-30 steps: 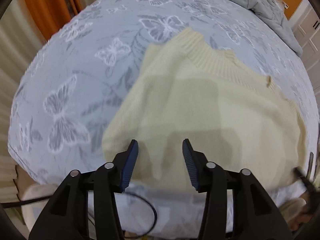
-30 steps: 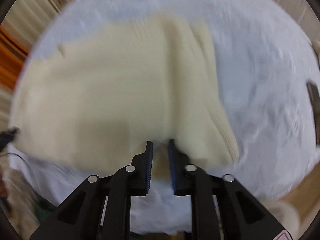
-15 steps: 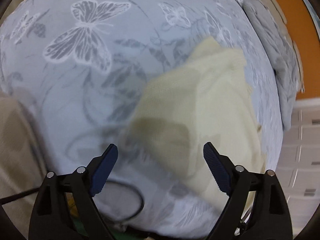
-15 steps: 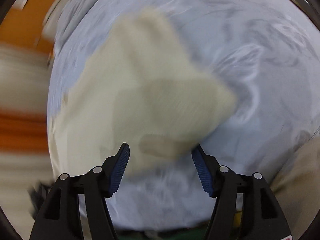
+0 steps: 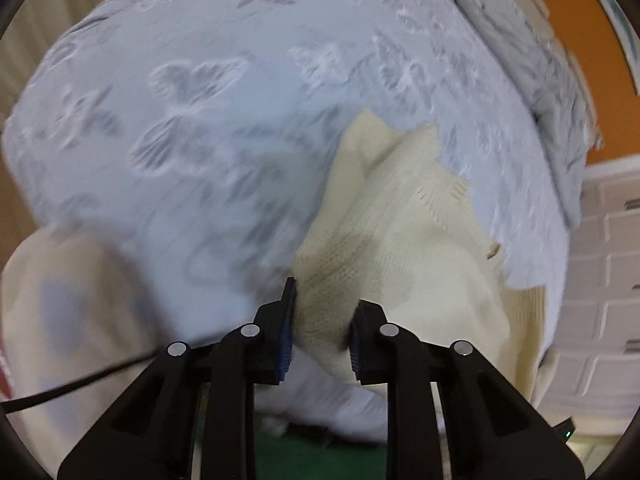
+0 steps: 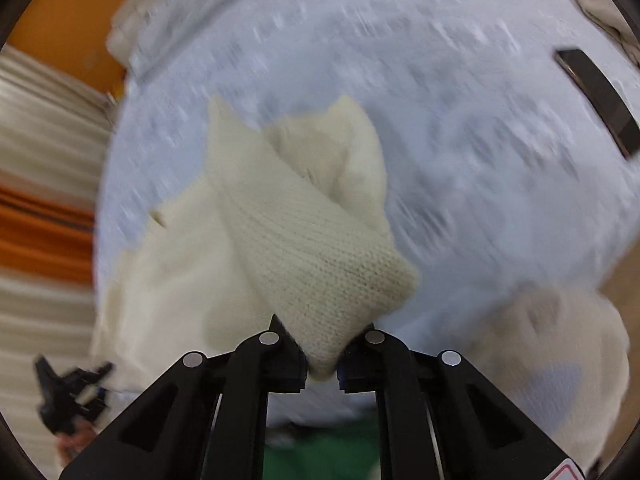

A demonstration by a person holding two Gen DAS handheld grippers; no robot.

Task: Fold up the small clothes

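Note:
A cream knit garment (image 5: 400,220) lies on a pale blue bed sheet with butterfly print (image 5: 200,140). In the left wrist view my left gripper (image 5: 322,320) has its jaws closing, and the garment's near left corner is pinched between the blue pads. In the right wrist view the garment (image 6: 304,240) rises in a fold toward my right gripper (image 6: 322,364). Its jaws are closing too, with the near right corner squeezed between them. Both held corners are lifted a little off the sheet (image 6: 480,160). The far collar end stays on the bed.
A rumpled grey blanket (image 5: 540,60) lies at the bed's far right edge. A dark flat phone (image 6: 596,100) rests on the sheet at the right. A black cable (image 5: 80,384) hangs by the near edge. White drawers (image 5: 608,280) stand to the right, and orange curtains (image 6: 40,232) hang to the left.
Both grippers opened wide, swung round over the garment's near edge, then closed on its two near corners. The corners have come up off the sheet.

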